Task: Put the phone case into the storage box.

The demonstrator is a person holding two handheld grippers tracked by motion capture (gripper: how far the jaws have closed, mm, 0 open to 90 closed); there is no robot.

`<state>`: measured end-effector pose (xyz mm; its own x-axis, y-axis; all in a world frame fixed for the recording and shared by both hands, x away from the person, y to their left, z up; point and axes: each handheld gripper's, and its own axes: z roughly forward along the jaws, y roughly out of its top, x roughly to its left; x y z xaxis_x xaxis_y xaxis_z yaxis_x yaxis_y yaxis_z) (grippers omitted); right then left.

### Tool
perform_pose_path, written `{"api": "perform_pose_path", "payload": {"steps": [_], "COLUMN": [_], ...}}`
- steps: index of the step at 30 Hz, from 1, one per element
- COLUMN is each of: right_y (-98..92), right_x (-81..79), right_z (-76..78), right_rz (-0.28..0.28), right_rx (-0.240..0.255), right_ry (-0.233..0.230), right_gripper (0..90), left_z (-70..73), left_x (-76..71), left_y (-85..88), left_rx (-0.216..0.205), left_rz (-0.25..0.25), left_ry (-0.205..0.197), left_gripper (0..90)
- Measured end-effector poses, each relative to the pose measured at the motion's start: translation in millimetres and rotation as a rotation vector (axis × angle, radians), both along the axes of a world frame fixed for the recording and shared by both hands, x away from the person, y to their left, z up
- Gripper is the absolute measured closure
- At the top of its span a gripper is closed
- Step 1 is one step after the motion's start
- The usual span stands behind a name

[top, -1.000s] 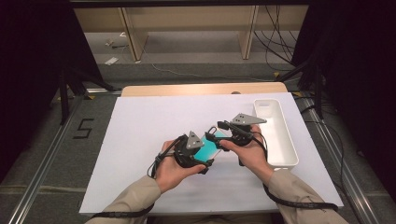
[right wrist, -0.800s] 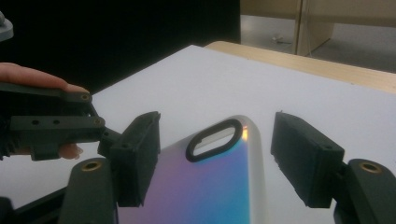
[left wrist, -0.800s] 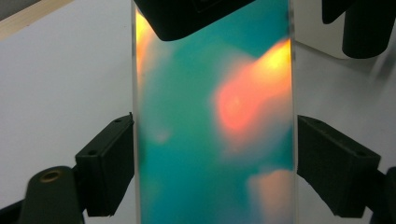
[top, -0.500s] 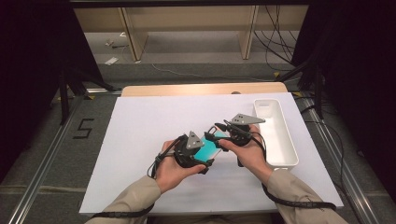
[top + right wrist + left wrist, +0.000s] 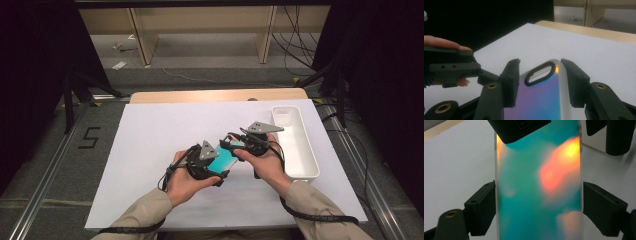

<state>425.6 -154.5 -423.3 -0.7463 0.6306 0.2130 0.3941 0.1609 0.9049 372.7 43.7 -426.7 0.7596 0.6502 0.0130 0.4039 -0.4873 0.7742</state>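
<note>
A teal iridescent phone case (image 5: 226,156) is held over the white table sheet between both hands. My left gripper (image 5: 219,164) is shut on it. In the left gripper view its pads (image 5: 484,210) press the case (image 5: 529,195) on both long edges. My right gripper (image 5: 233,148) comes in from the right at the far end. In the right gripper view its jaws have just been closing, and its pads (image 5: 511,82) now sit against the sides of the case (image 5: 541,102) beside the oval camera opening. The left gripper (image 5: 454,67) shows at that view's left.
A long white bin (image 5: 296,145) stands at the right of the white sheet (image 5: 150,140), close to the right hand. A wooden table edge (image 5: 215,95) runs along the back. A "5" mark (image 5: 90,137) sits on the floor to the left.
The right gripper's jaws have narrowed onto the case's far end. Both hands and the case stay in the same place.
</note>
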Motion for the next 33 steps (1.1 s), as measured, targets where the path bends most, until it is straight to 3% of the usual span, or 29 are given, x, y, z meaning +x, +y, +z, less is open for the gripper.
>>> {"api": "perform_pose_path", "payload": {"steps": [9,33], "right_y": [-2.0,-5.0], "right_x": [1.0,2.7], "right_z": [1.1,4.7], "right_rz": [-0.011,-0.019], "right_rx": [0.018,0.139], "right_ry": [0.021,0.081], "right_gripper": [55.9,69.7], "left_z": [-0.6,-2.5], "left_x": [0.3,0.8], "left_y": [-0.3,-1.1], "left_rx": [-0.004,-0.009], "left_rz": [-0.002,-0.008], "left_ry": [0.004,-0.022], "left_gripper": [17.2,17.0]}}
